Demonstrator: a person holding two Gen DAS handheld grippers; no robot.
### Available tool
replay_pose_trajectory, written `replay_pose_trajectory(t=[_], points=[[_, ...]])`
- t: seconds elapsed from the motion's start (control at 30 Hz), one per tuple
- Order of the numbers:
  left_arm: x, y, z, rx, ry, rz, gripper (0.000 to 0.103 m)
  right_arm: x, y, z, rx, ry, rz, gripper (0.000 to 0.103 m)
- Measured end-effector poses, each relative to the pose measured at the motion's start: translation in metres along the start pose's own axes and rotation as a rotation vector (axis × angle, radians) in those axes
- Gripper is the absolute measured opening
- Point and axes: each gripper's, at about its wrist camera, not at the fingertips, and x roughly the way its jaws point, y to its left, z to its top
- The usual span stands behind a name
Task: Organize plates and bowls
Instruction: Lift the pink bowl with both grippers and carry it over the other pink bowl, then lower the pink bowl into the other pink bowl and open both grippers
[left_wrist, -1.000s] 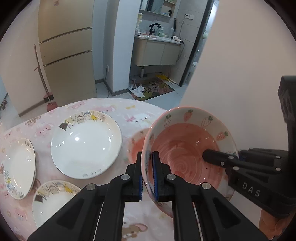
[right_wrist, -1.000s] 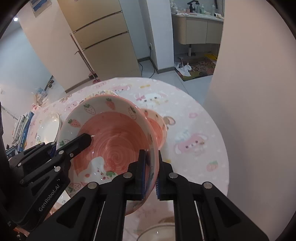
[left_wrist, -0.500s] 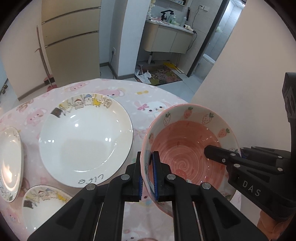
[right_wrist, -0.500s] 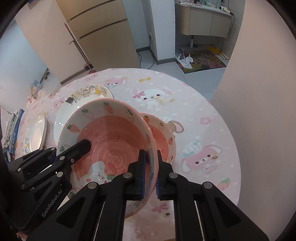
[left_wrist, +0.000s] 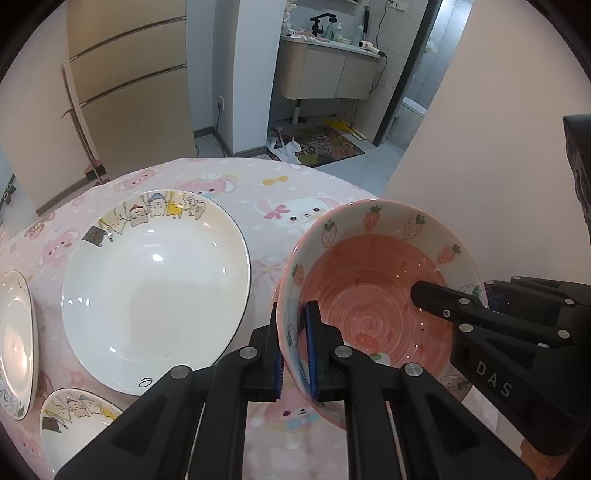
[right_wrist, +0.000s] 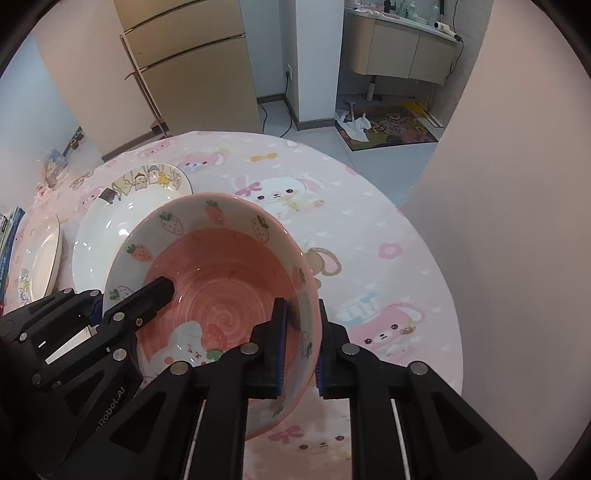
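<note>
Pink everywhere on your table

Your bowl (left_wrist: 376, 291) is salmon pink inside with a swirl, white band of red strawberries round the rim. At 9 o'clock of it, the big plate (left_wrist: 155, 291) is plain white with cartoon critters along its top edge. The tablecloth (right_wrist: 369, 236) is pale pink with bunnies, bows and flowers. Gripper pads (left_wrist: 311, 350) are blue on black.

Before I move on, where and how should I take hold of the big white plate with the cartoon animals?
Take the big white plate by its raised rim, on the near edge facing the left tool. It lies flat on the tablecloth, so come in low from that side, one finger under the lip, one over.
</note>
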Motion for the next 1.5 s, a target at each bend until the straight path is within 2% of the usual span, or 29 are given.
replay_pose_trajectory(t=[0.53, 0.77, 1.1, 1.17, 1.2, 1.23, 1.5], points=[[0.019, -0.007, 0.0, 0.023, 0.034, 0.022, 0.012, 0.016, -0.016, 0.0, 0.042, 0.012, 0.075, 0.009], [0.018, -0.008, -0.005, 0.042, 0.042, 0.02, 0.015, 0.019, -0.031, 0.0, 0.1, 0.003, 0.188, 0.007], [0.004, -0.002, -0.008, 0.054, 0.048, 0.0, 0.02, 0.021, -0.03, 0.0, 0.115, -0.005, 0.202, 0.007], [-0.002, -0.003, -0.01, 0.067, 0.035, 0.039, 0.035, 0.021, -0.031, 0.0, 0.119, -0.004, 0.199, 0.007], [-0.005, -0.002, -0.011, 0.07, 0.024, 0.049, 0.05, 0.021, -0.031, 0.0, 0.122, -0.003, 0.199, 0.007], [-0.008, -0.001, -0.012, 0.074, 0.007, 0.053, 0.055, 0.021, -0.032, 0.0, 0.124, -0.002, 0.201, 0.007], [-0.002, 0.018, -0.017, 0.013, 0.056, 0.0, 0.056, 0.018, -0.028, -0.001, 0.111, -0.005, 0.172, 0.008]])
